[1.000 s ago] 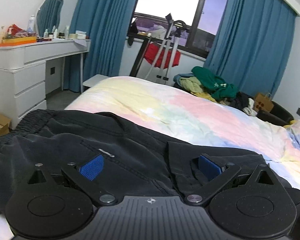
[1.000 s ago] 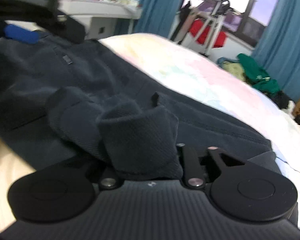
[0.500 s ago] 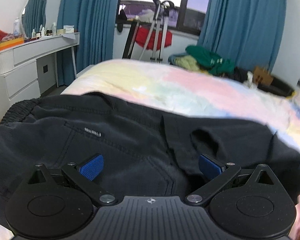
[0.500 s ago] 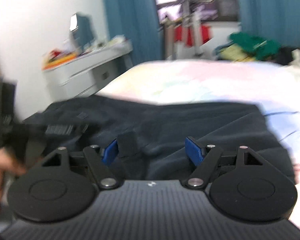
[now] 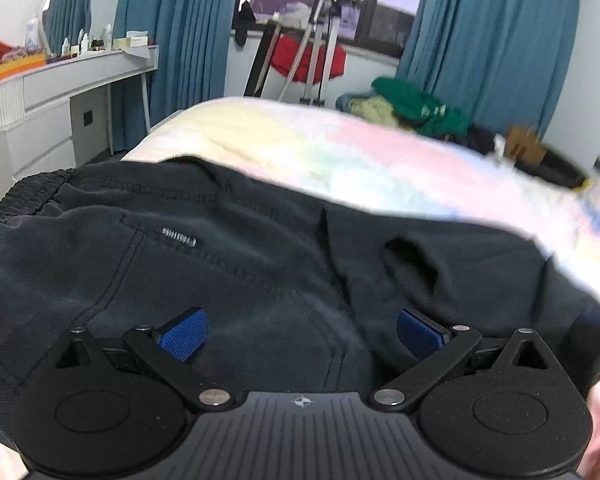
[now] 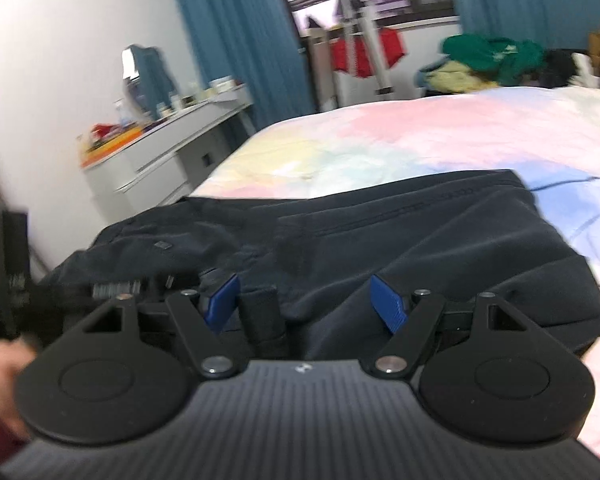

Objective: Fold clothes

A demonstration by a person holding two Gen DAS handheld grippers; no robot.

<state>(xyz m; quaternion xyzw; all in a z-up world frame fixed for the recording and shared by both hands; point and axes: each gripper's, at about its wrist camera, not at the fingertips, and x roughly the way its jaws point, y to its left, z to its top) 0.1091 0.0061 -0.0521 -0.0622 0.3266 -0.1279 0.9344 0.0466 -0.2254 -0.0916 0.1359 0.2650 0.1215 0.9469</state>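
Left wrist view: my left gripper (image 5: 298,334) hangs low over the dark trousers (image 5: 260,264), its blue pads (image 5: 184,334) spread wide with nothing between them. The trousers lie across the near end of the bed (image 5: 340,160), on a pastel sheet; the gathered waistband (image 5: 32,194) is at the left, and a small white label (image 5: 179,237) sits on the cloth beyond the left pad. A fold in the cloth stands up ahead of the right pad.

Right wrist view: my right gripper (image 6: 304,302) is likewise released, its pads apart, poised just above the near edge of the same trousers (image 6: 420,240). A small dark cuff (image 6: 262,314) of cloth rises between the fingers, close to the left pad; whether it touches that pad I cannot tell. At the left edge a hand (image 6: 0,368) in a dark red sleeve appears, blurred.

Background, both views: a white dresser (image 5: 60,92) with bottles, blue curtains (image 5: 180,32), a drying rack (image 5: 312,40) with a red garment, and a heap of green and yellow clothes (image 5: 412,108) beyond the bed
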